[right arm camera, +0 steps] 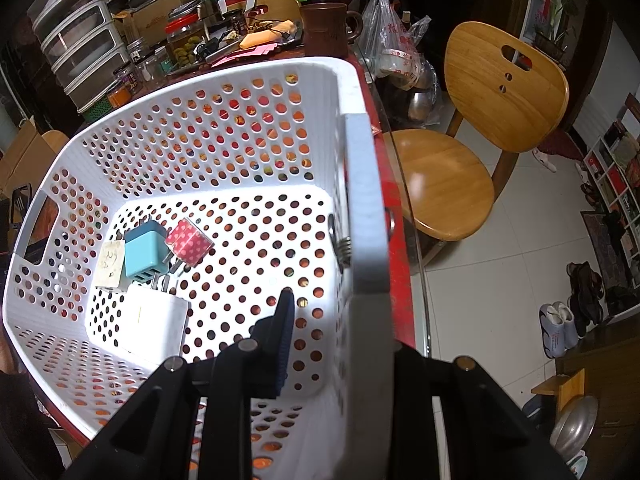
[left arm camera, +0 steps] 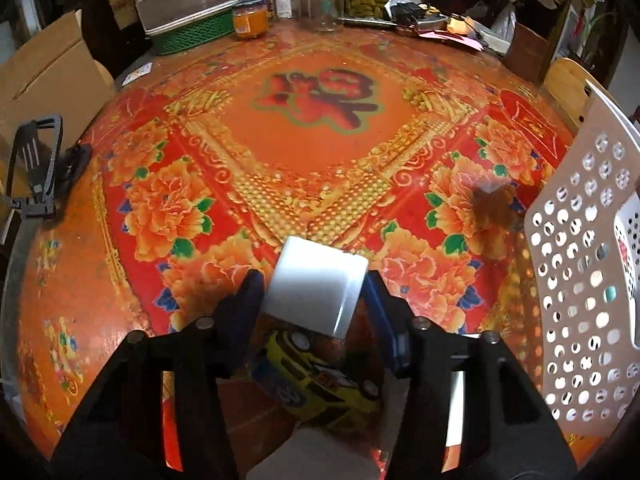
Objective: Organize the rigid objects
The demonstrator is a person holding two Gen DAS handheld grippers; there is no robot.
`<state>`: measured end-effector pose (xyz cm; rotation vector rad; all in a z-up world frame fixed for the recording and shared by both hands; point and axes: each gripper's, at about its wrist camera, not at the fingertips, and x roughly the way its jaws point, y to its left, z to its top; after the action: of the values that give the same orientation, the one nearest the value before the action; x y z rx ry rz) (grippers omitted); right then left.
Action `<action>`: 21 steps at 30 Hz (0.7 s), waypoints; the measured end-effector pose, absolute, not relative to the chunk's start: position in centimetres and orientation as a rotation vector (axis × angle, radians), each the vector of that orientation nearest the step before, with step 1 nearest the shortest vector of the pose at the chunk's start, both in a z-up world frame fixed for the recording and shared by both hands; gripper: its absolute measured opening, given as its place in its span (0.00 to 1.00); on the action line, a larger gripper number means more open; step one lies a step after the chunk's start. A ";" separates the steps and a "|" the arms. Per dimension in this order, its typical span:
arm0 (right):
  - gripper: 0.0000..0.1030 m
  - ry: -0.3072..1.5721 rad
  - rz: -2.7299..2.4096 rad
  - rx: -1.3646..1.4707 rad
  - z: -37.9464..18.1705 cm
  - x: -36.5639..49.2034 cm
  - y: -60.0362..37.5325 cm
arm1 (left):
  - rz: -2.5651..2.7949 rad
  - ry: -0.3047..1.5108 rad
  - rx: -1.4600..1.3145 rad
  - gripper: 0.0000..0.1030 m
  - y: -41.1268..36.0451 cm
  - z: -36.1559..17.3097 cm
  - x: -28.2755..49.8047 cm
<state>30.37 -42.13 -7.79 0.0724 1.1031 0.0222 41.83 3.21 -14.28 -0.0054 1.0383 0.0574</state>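
Note:
My left gripper [left arm camera: 316,286] is shut on a white cube-shaped block [left arm camera: 314,284] and holds it above the table, over a yellow toy car [left arm camera: 320,376]. My right gripper [right arm camera: 340,300] is shut on the right rim of the white perforated basket [right arm camera: 366,200] and tilts it; its right finger is hidden behind the rim. Inside lie a blue charger [right arm camera: 144,254], a pink dotted charger [right arm camera: 188,242], a cream charger [right arm camera: 109,266] and a white adapter [right arm camera: 154,324]. The basket also shows at the right of the left wrist view [left arm camera: 580,280].
The round table has a red and orange floral cover [left arm camera: 312,148]. Jars [left arm camera: 324,4], a green tray and stacked containers crowd its far edge. A black spatula [left arm camera: 34,168] and a cardboard box [left arm camera: 48,68] stand left. A wooden chair [right arm camera: 480,128] stands right of the table.

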 end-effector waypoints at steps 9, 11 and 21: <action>0.24 1.103 0.022 0.072 -7.8 30.4 -42.1 | 0.170 0.928 0.095 0.45 2.4 -11.8 40.7; 0.24 1.103 0.023 0.072 -7.8 30.4 -42.1 | 0.195 0.897 0.104 0.45 2.5 -10.8 40.3; 0.24 1.103 0.022 0.073 -7.7 30.4 -42.1 | 0.254 0.696 0.094 0.43 1.6 -3.9 36.4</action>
<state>30.38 -42.10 -7.74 0.0734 1.1035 0.0224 36.40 1.57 -3.93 0.0936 0.6960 0.2543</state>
